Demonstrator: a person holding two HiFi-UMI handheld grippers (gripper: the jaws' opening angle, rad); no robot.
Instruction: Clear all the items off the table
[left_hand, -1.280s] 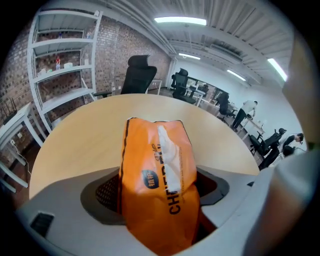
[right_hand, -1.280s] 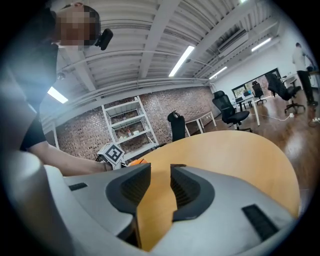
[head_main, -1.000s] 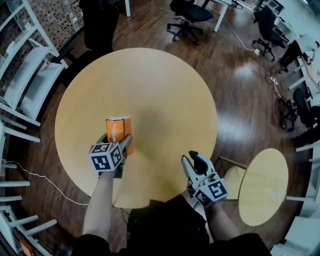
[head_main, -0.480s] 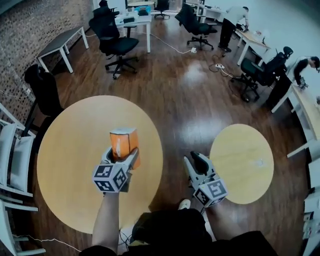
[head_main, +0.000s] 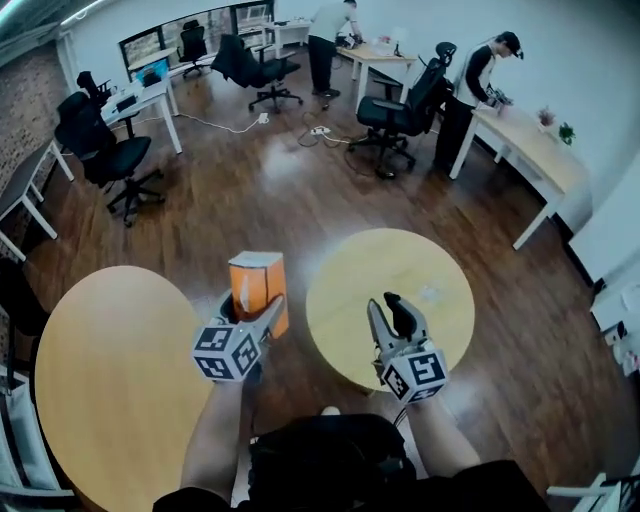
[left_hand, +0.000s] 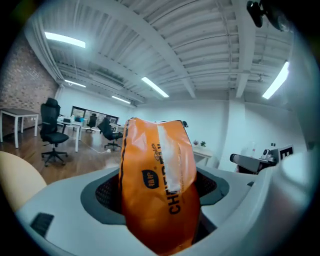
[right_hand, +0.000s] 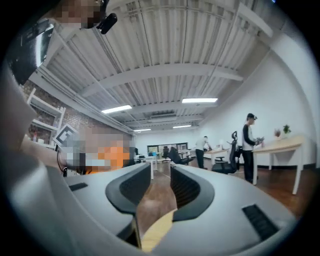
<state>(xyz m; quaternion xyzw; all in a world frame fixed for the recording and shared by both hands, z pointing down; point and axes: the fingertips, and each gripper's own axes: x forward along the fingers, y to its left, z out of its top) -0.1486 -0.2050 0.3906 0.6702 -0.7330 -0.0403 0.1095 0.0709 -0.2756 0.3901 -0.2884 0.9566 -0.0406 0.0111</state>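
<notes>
An orange snack pack (head_main: 257, 284) stands upright between the jaws of my left gripper (head_main: 250, 308), which is shut on it. It hangs in the air over the wooden floor, between the two round tables. In the left gripper view the orange snack pack (left_hand: 159, 180) fills the gap of the left gripper (left_hand: 160, 197), both pads pressed on its sides. My right gripper (head_main: 392, 316) is held over the near edge of the small round table (head_main: 440, 270), open and holding nothing. In the right gripper view the right gripper (right_hand: 161, 192) shows only floor and table edge in its narrow gap.
The large round table (head_main: 100, 380) lies at the lower left. Office chairs (head_main: 100, 160), desks (head_main: 530, 150) and two standing people (head_main: 470, 85) fill the back of the room. A small pale object (head_main: 431, 294) lies on the small table.
The view has swung right, from the large table to the open room. The left gripper has carried the orange pack off the large table, over the floor. The right gripper has moved over the small table.
</notes>
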